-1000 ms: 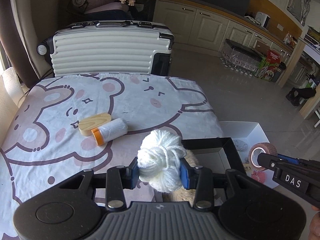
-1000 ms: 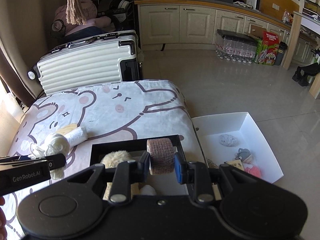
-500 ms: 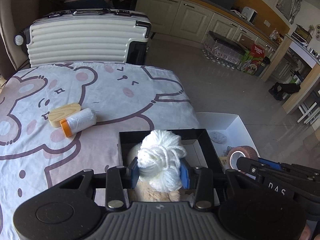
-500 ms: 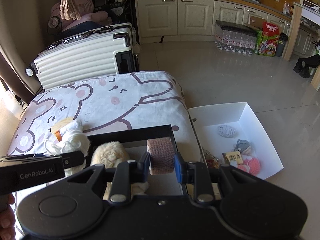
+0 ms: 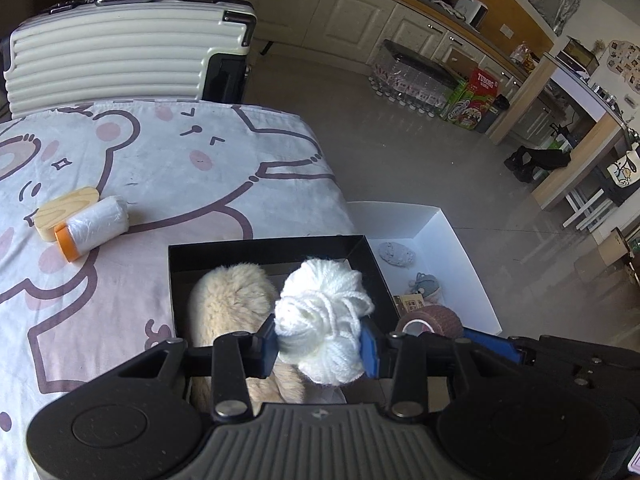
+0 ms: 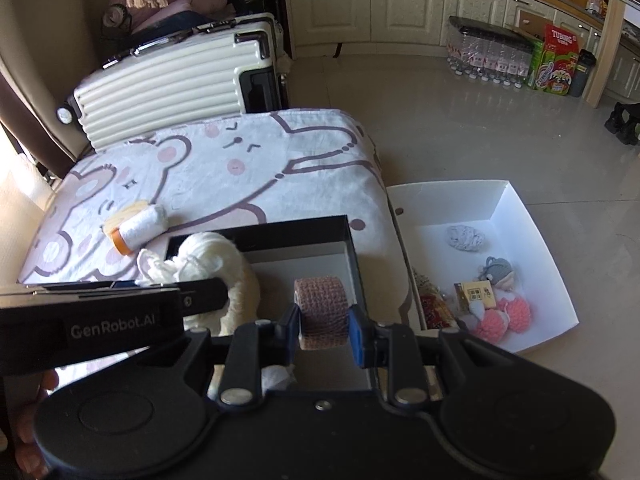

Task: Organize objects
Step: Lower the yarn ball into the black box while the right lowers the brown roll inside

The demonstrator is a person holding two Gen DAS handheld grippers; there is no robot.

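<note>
My left gripper (image 5: 320, 350) is shut on a white yarn ball (image 5: 326, 320) and holds it over the black box (image 5: 264, 245) on the bed. A beige fluffy toy (image 5: 232, 300) lies in the box. My right gripper (image 6: 323, 330) is shut on a brown bandage roll (image 6: 322, 312) above the box's right half (image 6: 304, 258). The yarn ball (image 6: 208, 256) and left gripper show at the left of the right wrist view. The bandage roll (image 5: 430, 320) shows at the right of the left wrist view.
A wooden block (image 5: 64, 210) and a white roll with an orange cap (image 5: 92, 226) lie on the bear-print bedspread (image 5: 160, 160). A white box (image 6: 500, 208) on the floor holds several small items. A cream suitcase (image 5: 120, 52) stands behind the bed.
Both grippers moved forward and right over the black box, carrying the yarn ball and the bandage roll. The box and the fluffy toy now lie under them.
</note>
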